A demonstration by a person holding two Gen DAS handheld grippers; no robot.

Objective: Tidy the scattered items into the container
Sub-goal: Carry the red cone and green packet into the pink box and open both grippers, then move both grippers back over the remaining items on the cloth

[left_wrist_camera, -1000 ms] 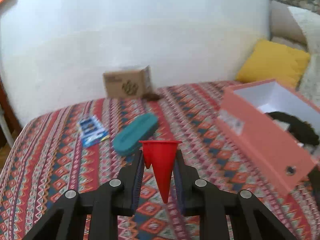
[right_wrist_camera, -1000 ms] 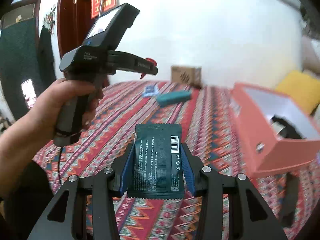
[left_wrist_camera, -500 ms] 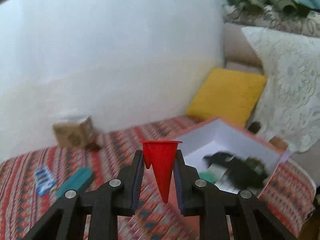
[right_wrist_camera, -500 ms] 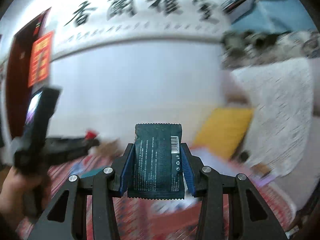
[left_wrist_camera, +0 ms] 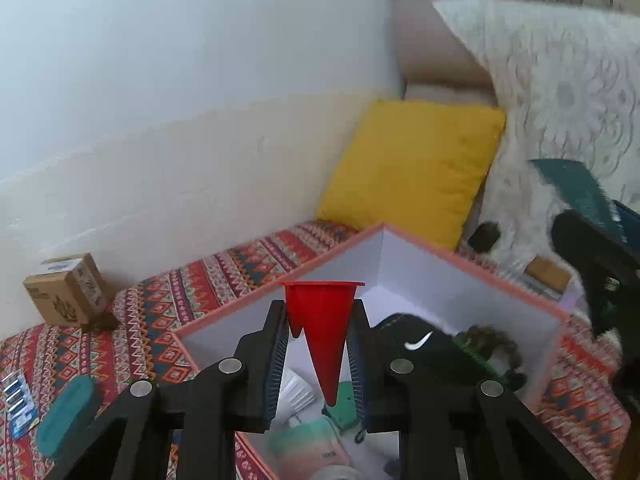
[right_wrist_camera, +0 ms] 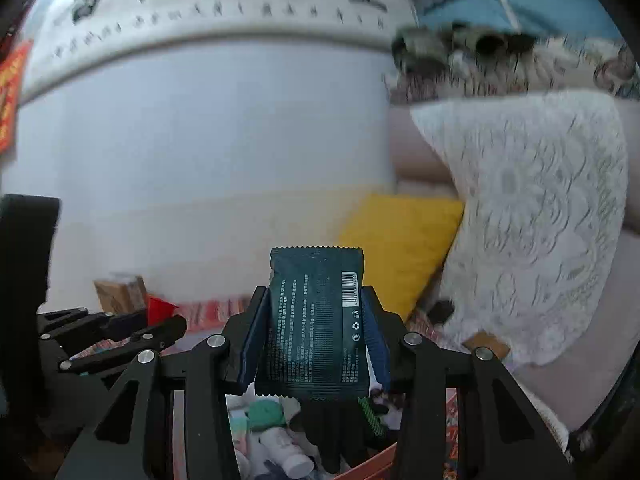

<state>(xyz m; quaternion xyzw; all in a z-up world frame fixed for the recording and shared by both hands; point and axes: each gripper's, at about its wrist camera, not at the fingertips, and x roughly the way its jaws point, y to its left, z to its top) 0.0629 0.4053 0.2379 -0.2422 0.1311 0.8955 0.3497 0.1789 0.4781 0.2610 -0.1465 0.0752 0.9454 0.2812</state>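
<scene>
1. Left claw: clenched on a red cone, wide rim up and tip pointing down. Both ribbed fingers press against the cone's sides. The claw hangs above the open container, a salmon-pink box with white inner walls, so the cone's tip sits over the box interior.

2. Right claw: narrowed onto a dark teal sachet, held upright with its printed back and barcode facing the camera. The blue pads grip the sachet's two long edges. In the left wrist view this claw and its sachet appear at the right, just beyond the container's far right rim.

3. Container contents: a black cap with a white swoosh, a dark green curly item, a mint-green object and a white bottle lie inside.

4. Items outside the container: a teal case and a blue battery pack lie on the patterned bed cover, well to the left of the box. A brown carton stands against the wall.

5. Surroundings: a yellow cushion leans behind the container, beside a white lace throw.
</scene>
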